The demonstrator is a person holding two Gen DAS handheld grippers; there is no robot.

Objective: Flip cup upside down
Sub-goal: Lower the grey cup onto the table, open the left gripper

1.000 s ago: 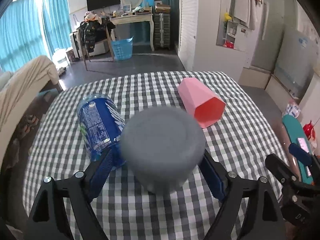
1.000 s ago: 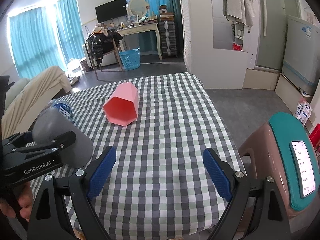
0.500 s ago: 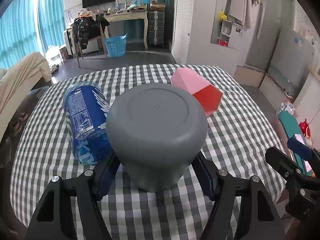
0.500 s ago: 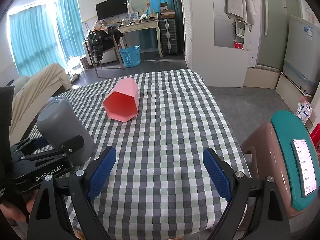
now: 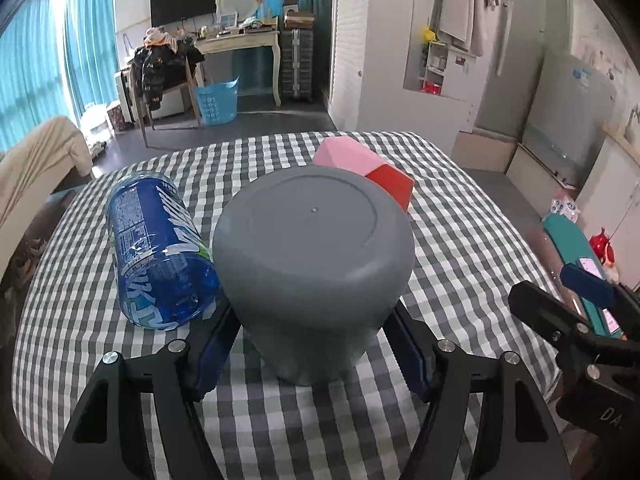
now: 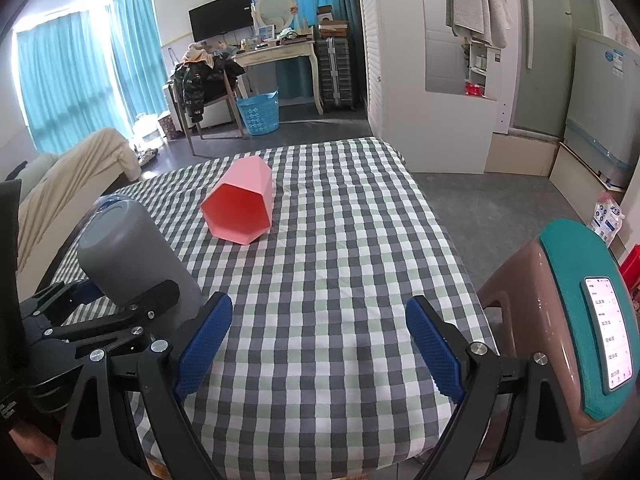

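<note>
Left gripper (image 5: 310,344) jaws clamped on grey cup (image 5: 314,264), base up, near tabletop (image 6: 340,280) left edge. Right gripper (image 6: 318,344) jaws spread, empty. Beside cup lay blue bottle (image 5: 156,252); beyond, toppled pink cup (image 6: 240,210).

Left wrist view sits close behind the grey cup (image 5: 312,272); right wrist view looks across the checked table (image 6: 344,280), probably from farther back. Both share cup and table.

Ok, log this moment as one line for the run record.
left gripper: shut on grey cup, base up, over checked table | right gripper: open, holding nothing | pink cup: on its side
</note>
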